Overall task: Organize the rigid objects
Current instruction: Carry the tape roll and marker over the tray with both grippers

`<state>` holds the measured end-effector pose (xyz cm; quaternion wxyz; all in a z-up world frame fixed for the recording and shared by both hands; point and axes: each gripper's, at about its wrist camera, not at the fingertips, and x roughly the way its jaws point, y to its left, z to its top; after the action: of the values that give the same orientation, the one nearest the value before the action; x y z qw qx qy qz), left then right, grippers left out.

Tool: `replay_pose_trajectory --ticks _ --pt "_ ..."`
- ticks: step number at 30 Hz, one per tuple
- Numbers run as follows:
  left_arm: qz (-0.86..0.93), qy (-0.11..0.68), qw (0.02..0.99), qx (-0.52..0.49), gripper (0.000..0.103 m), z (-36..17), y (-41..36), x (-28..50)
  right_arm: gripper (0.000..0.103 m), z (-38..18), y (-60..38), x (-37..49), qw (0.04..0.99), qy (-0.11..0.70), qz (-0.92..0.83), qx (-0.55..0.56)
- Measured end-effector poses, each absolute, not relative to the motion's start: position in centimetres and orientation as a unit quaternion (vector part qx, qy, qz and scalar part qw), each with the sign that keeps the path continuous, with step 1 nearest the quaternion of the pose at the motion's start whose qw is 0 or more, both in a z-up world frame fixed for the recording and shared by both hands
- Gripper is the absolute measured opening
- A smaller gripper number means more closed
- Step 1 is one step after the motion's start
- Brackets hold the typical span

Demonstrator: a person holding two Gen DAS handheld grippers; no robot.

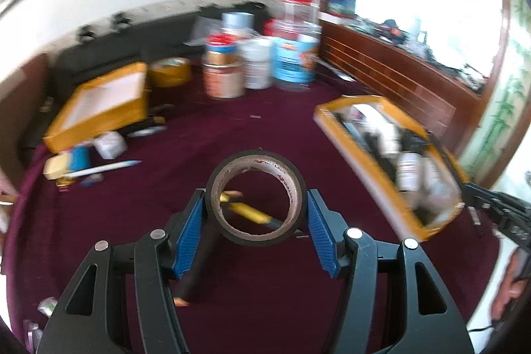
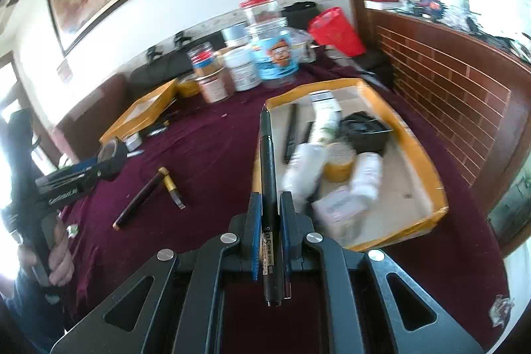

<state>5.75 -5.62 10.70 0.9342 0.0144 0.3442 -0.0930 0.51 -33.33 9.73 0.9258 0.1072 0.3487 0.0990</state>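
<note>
My left gripper [image 1: 255, 201] is shut on a black tape roll [image 1: 255, 238] and holds it above the maroon tablecloth [image 1: 232, 135]; the roll also shows at the left of the right wrist view [image 2: 111, 155]. My right gripper [image 2: 269, 204] is shut on a black pen [image 2: 268, 161], whose tip points at the near left corner of the yellow tray [image 2: 415, 151]. That tray holds bottles, a yellow tape roll [image 2: 339, 161] and a black box. A hammer [image 2: 146, 193] with a gold head lies on the cloth.
Jars and tubs [image 1: 265, 55] stand in a group at the back. A second yellow tray [image 1: 103, 108] leans at the back left, with small items and a white pen [image 1: 106, 168] near it. A brown wooden panel [image 2: 448, 95] runs along the right.
</note>
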Motion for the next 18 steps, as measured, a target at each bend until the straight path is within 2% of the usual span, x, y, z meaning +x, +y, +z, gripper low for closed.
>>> replay_pose_trajectory --ticks 11,18 --pt "-0.203 0.401 0.893 0.001 0.058 11.3 -16.6 10.4 0.010 8.6 -38.7 3.5 0.923 0.354 0.052 0.142" --pt "-0.225 0.445 0.867 0.004 0.058 9.3 -21.7 14.2 0.010 7.8 -39.0 5.9 0.917 0.366 0.060 0.148"
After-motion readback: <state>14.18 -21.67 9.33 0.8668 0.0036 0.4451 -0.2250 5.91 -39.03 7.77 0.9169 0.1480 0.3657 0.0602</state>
